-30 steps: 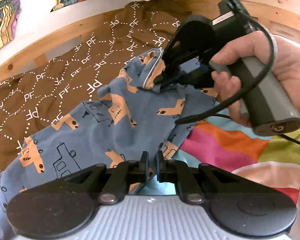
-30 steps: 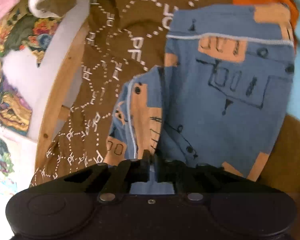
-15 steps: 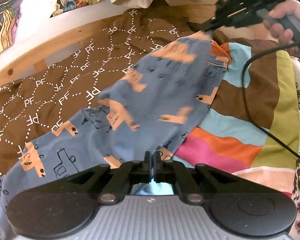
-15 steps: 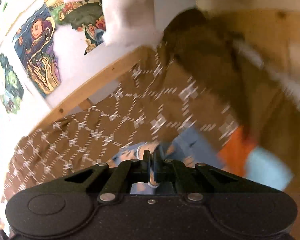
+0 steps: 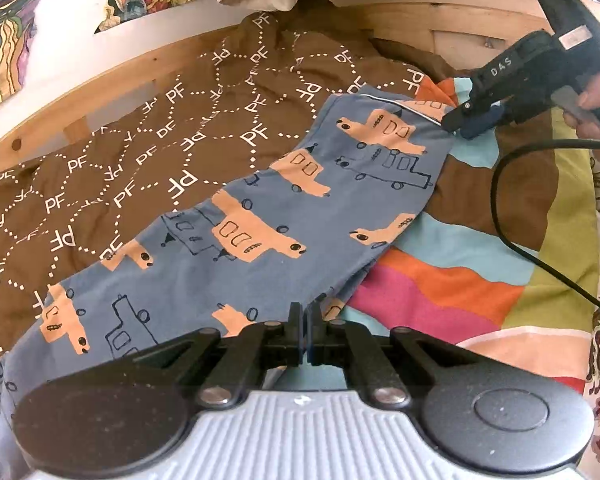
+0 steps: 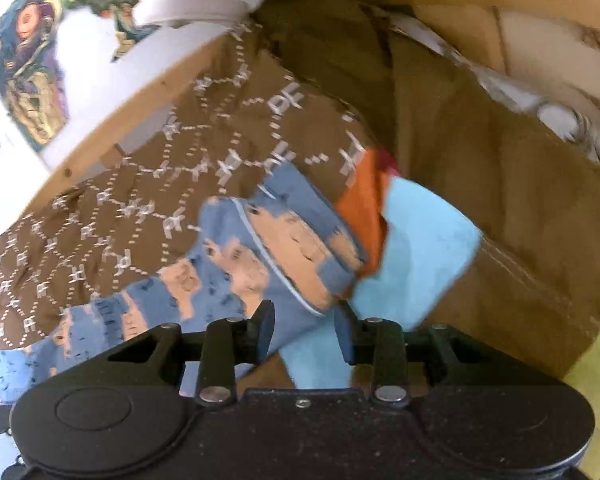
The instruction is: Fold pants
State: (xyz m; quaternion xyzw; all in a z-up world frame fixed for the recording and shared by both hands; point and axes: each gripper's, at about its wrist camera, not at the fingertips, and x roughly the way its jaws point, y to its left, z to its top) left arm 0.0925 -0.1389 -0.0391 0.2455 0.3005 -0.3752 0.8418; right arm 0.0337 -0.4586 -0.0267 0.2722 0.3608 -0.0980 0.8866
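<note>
Pants (image 5: 284,216) spread on bedding (image 5: 140,152), leg laid out. Left gripper (image 5: 305,330) pinched on near edge; right gripper (image 6: 305,334) just opening, cuff unpressed between pads. Next: withdraw right, regrip for fold.

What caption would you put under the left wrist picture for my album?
Blue pants stretched across the bed, the left hand-held gripper pinching one edge, the right hand-held gripper opening at the far hem.
</note>
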